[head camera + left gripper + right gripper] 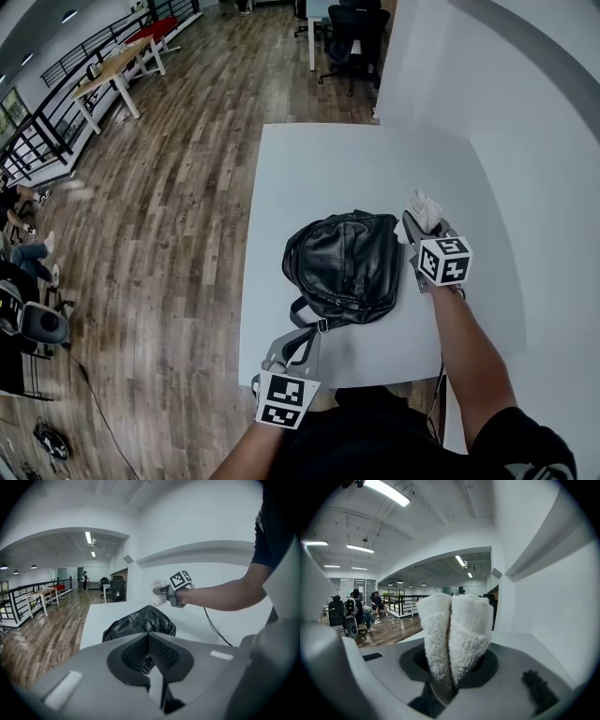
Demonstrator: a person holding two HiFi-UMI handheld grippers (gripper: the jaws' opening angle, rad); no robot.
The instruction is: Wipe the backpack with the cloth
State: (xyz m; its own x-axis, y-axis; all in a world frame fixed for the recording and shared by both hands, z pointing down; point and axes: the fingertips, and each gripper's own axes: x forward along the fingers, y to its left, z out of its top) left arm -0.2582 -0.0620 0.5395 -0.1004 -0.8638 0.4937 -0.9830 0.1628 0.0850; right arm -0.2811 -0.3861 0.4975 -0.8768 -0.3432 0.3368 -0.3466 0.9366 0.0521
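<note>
Gripping backpack strap [307, 327], left claw [296, 351]; cloth [425, 210] in right claw [418, 226] beside backpack [345, 264].

Black backpack [347, 262] centred on a white table [319, 169]; right gripper [415, 225], just right of it, clutching a white cloth [425, 208]; left gripper [297, 345] at the near edge, closed on its strap [304, 317].

Black leather backpack [345, 264] lies flat, slumped and creased, at the middle of the white table [319, 169]. Its strap [302, 330] trails to the near edge, pinched in my left gripper [298, 345]. The cloth [424, 211] is white terry, folded double, clamped in my right gripper [414, 228], just beside the bag's right side.
</note>
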